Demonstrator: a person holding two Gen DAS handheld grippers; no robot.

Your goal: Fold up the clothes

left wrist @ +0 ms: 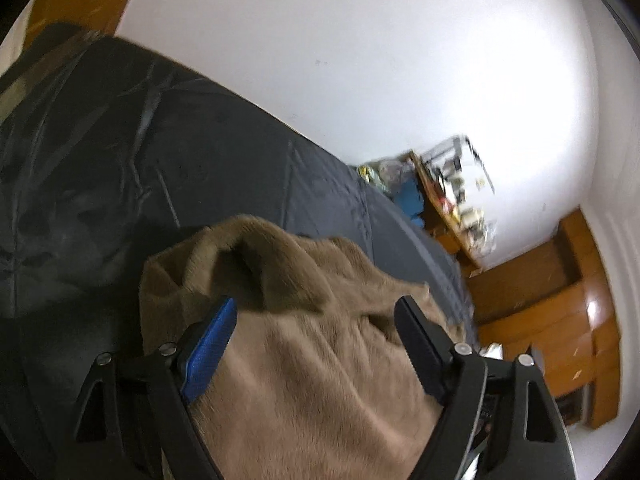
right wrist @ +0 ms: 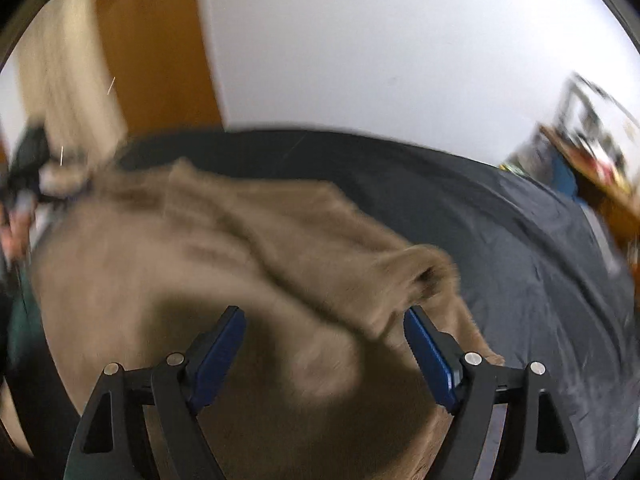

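Note:
A tan fuzzy garment (left wrist: 304, 360) lies rumpled on the dark blue-grey bed sheet (left wrist: 160, 160). My left gripper (left wrist: 316, 304) hovers just above it, open, its blue pads wide apart with only cloth lying beneath them. In the right wrist view the same garment (right wrist: 200, 260) spreads across the bed (right wrist: 520, 280), with a raised fold (right wrist: 424, 272) close to the right fingertip. My right gripper (right wrist: 324, 314) is open above the cloth and nothing is pinched between its pads. Both views are blurred.
A cluttered wooden desk (left wrist: 452, 208) stands past the far end of the bed, with wooden drawers (left wrist: 560, 320) beside it. A white wall (left wrist: 360, 60) runs behind the bed. A wooden door (right wrist: 152, 60) and a cream curtain (right wrist: 68, 60) are at the left.

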